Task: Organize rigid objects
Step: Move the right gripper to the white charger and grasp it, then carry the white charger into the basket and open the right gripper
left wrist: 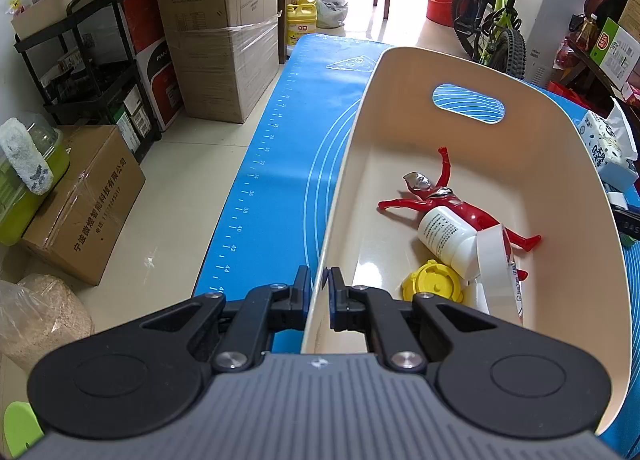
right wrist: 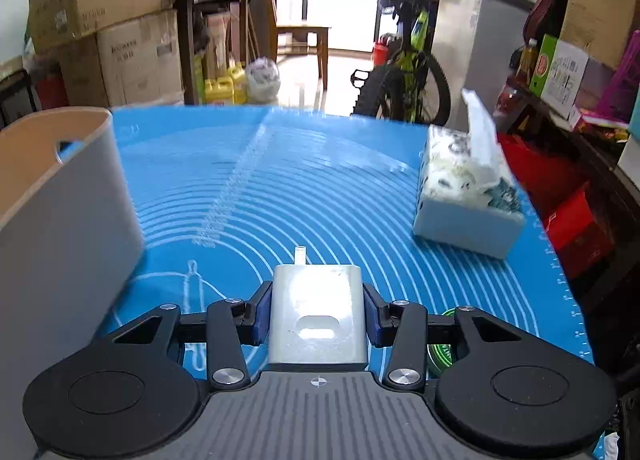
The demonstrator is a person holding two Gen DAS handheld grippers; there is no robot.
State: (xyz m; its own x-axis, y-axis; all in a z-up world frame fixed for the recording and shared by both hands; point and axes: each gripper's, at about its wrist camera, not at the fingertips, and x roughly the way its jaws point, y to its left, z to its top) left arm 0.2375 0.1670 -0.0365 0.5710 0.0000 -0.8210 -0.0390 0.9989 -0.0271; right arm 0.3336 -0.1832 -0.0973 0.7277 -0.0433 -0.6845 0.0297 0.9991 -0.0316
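Observation:
My left gripper is shut on the near wall of a cream bin, one finger inside and one outside. In the bin lie a red toy figure, a white bottle, a yellow lid and a roll of white tape. In the right wrist view, my right gripper is shut on a white charger, with a pad against each side. The charger's plug prong points away over the blue mat. The bin stands to the left of it.
A tissue pack sits on the mat at the right, near its edge. A green round object shows partly under the right finger. Cardboard boxes, a black shelf cart and a bicycle surround the table.

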